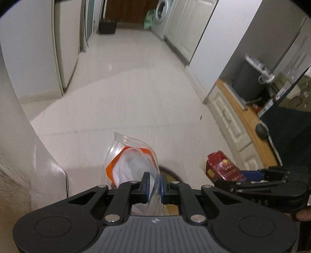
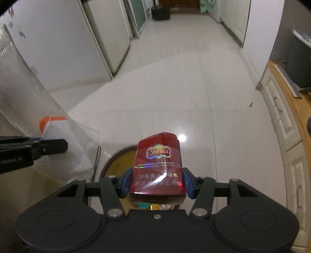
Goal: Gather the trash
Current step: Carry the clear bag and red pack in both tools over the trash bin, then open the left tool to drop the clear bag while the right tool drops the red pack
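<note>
My left gripper (image 1: 155, 186) is shut on a clear plastic zip bag (image 1: 134, 161) with an orange-and-white wrapper inside; the bag sticks up past the blue pads. My right gripper (image 2: 156, 182) is shut on a red cigarette pack (image 2: 157, 165), gripped across its sides. Below both, a round brown-rimmed bin (image 2: 116, 165) opens on the floor, partly hidden by the pack and bag. In the left wrist view the red pack (image 1: 223, 167) and the right gripper (image 1: 250, 176) show at the lower right. In the right wrist view the plastic bag (image 2: 64, 140) and the left gripper (image 2: 56, 145) sit at the left.
Glossy white tile floor (image 1: 126, 93) runs down a hallway to a washing machine (image 1: 163, 13) and a black box (image 1: 107, 26). A white cabinet with a wooden top (image 1: 243, 120) lines the right; white doors (image 1: 64, 48) and a wall line the left.
</note>
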A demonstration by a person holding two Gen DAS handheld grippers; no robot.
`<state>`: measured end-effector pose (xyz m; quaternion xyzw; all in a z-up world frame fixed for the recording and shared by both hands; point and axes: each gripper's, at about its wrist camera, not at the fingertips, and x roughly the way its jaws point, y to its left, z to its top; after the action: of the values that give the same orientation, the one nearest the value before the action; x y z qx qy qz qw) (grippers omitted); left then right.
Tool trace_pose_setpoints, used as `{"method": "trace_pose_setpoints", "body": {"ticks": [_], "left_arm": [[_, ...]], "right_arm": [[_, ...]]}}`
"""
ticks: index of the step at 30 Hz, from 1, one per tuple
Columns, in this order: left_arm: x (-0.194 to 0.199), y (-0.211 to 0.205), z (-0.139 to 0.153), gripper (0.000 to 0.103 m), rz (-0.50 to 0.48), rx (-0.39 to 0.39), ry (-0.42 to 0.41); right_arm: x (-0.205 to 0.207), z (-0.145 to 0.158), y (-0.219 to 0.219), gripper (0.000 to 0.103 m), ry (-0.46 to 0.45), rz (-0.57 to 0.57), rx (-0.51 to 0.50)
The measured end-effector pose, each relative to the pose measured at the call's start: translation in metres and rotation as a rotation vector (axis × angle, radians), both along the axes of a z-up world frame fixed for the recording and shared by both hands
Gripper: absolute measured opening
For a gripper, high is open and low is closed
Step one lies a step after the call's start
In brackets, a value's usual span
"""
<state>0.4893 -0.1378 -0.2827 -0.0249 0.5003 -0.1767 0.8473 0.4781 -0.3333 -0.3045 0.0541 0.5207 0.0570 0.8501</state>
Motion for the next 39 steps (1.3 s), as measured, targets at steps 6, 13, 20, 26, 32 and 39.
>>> {"method": "trace_pose_setpoints", "body": {"ticks": [6,13,20,26,32,39], "left_arm": [[0.002,-0.004,-0.052,0.011,-0.048,0.061,0.077],[0.006,-0.01,-0.094,0.011,-0.099,0.115,0.121],[0.008,-0.024,-0.129,0.011,-0.238,0.231,0.127],[0.009,-0.031,-0.143,0.013,-0.34,0.269,0.087],[0.011,-0.033,-0.148,0.028,-0.368,0.28,0.046],[0.014,-0.013,-0.159,0.043,-0.284,0.281,0.148]], "right_arm": [[0.004,-0.034,0.014,0.055,0.086,0.052,-0.046],[0.004,-0.065,0.03,0.055,0.169,0.112,-0.081],[0.004,-0.089,0.042,0.055,0.215,0.167,-0.098],[0.011,-0.109,0.04,0.055,0.249,0.179,-0.109],[0.016,-0.123,0.043,0.055,0.266,0.178,-0.106],[0.019,-0.135,0.045,0.055,0.286,0.164,-0.084]]}}
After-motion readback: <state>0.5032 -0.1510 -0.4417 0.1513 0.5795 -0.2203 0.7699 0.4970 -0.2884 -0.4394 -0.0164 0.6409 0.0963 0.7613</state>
